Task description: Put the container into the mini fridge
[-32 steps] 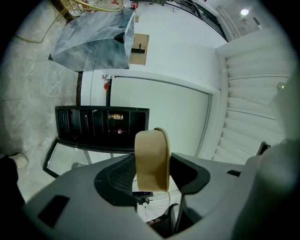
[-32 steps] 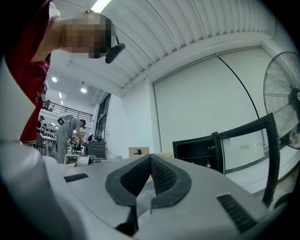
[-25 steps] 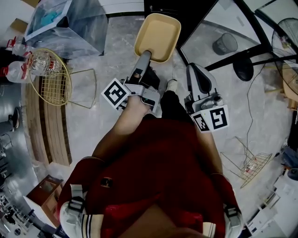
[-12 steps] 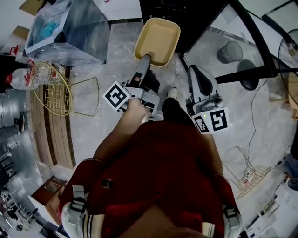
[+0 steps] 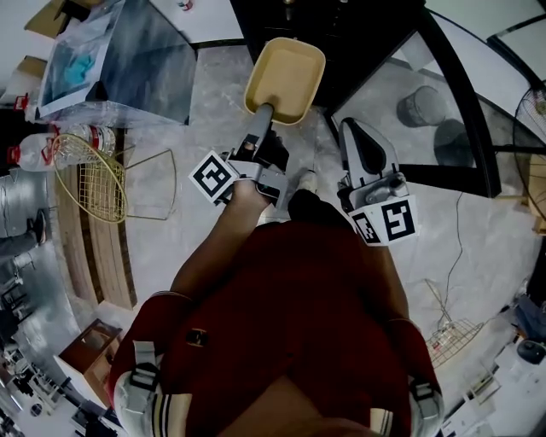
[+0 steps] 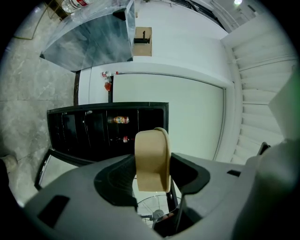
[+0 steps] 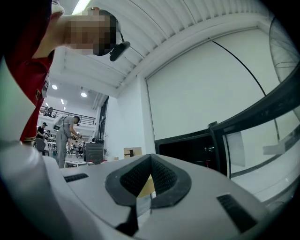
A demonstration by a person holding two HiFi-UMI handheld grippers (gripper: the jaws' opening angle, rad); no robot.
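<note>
A tan, shallow container (image 5: 286,72) is held out in front of the person. My left gripper (image 5: 261,115) is shut on its near rim. In the left gripper view the container (image 6: 150,145) stands edge-on between the dark pads of my left gripper (image 6: 152,161). Ahead is the black mini fridge (image 5: 341,26), with its glass door (image 5: 444,102) swung open to the right. Its dark inside (image 6: 93,131) shows a small bottle (image 6: 121,120) on a shelf. My right gripper (image 5: 358,141) hangs beside the left with nothing in it. My right gripper (image 7: 150,161) has its pads meeting at the tips.
A clear plastic box (image 5: 119,60) sits on the marble floor at the upper left. Below it are a gold wire basket (image 5: 90,175) and water bottles (image 5: 51,145). A grey bin (image 5: 420,107) shows behind the glass door. A wire rack (image 5: 452,333) lies at the lower right.
The person has walked toward the fridge. Both grippers and the container went along unchanged, the fridge opening is closer, and the bin and basket slid down the head view.
</note>
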